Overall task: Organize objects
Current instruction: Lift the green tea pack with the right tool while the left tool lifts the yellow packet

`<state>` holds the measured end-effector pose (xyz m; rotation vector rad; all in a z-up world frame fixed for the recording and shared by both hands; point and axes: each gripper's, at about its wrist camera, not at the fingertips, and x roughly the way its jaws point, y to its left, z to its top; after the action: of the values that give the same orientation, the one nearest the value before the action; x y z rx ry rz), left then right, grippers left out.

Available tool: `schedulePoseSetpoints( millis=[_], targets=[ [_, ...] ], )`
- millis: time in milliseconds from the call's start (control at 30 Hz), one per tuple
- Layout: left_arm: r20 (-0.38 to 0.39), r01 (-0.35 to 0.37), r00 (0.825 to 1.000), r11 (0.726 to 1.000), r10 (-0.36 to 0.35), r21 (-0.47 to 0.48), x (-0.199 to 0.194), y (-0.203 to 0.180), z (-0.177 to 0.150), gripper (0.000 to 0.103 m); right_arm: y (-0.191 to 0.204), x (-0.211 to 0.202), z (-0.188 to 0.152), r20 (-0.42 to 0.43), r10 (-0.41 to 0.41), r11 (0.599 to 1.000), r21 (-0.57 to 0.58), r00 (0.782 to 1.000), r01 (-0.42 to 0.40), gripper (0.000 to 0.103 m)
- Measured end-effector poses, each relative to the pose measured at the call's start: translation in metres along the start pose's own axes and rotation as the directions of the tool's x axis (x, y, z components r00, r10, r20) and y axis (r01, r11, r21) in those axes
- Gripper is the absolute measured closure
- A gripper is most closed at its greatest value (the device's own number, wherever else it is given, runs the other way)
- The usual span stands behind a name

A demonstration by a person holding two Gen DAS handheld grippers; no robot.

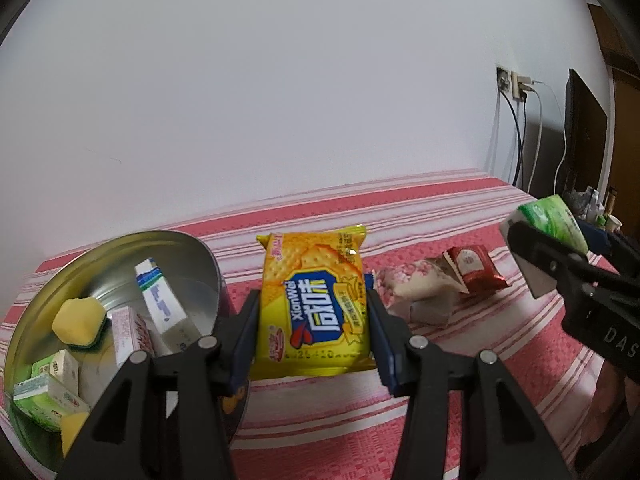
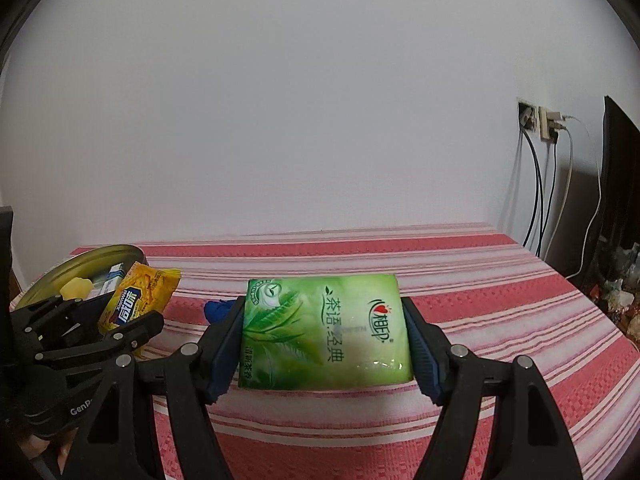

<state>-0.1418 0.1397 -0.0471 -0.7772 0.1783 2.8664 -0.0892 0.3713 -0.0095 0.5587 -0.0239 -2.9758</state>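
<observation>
- The yellow crinkly plastic cracker packet (image 1: 314,300) is probably light, with slick film and brittle biscuits inside, so a gentle squeeze across its flat long sides, as now, suits it better than a pinch at the sealed ends.
- The left gripper (image 1: 314,332) is closed on that packet: its blue-padded fingers (image 1: 242,344) press both side edges, and the packet stands upright between them, above the red-and-white striped cloth (image 1: 460,420).
- The round silver metal tin (image 1: 188,252) sits just to the left, already holding small boxes and yellow sponges.
- The green soft plastic-wrapped tissue pack (image 2: 326,330) looks light and squashy; it should tolerate a firm grip.
- The right gripper (image 2: 326,344) clamps it across its width, pads against both short ends, clear of the cloth.
- A red sachet (image 1: 476,270) and a pale crumpled wrapper (image 1: 416,288) lie on the cloth between the grippers.
</observation>
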Motion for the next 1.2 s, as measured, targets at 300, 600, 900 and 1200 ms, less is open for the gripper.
schedulePoseSetpoints(
  millis=[300, 600, 900, 1200],
  targets=[
    [0.026, -0.002, 1.000, 1.000, 0.002, -0.011, -0.006, 0.007, 0.002, 0.053, 0.005, -0.005, 0.000, 0.022, -0.009, 1.000, -0.016, 1.000, 0.010, 0.029],
    [0.064, -0.002, 0.998, 1.000, 0.004, -0.030, -0.008, 0.016, 0.002, 0.053, 0.013, -0.013, -0.002, 0.049, -0.019, 0.999, -0.028, 0.999, 0.020, 0.029],
    [0.099, -0.003, 0.995, 0.999, 0.008, -0.050, -0.012, 0.022, -0.001, 0.053, 0.020, -0.019, -0.005, 0.066, -0.036, 0.998, -0.042, 0.997, 0.039, 0.029],
    [0.149, 0.002, 0.989, 0.998, 0.009, -0.068, -0.018, 0.031, -0.007, 0.053, 0.020, -0.024, -0.005, 0.089, -0.058, 0.997, -0.042, 0.994, 0.062, 0.029]
  ],
)
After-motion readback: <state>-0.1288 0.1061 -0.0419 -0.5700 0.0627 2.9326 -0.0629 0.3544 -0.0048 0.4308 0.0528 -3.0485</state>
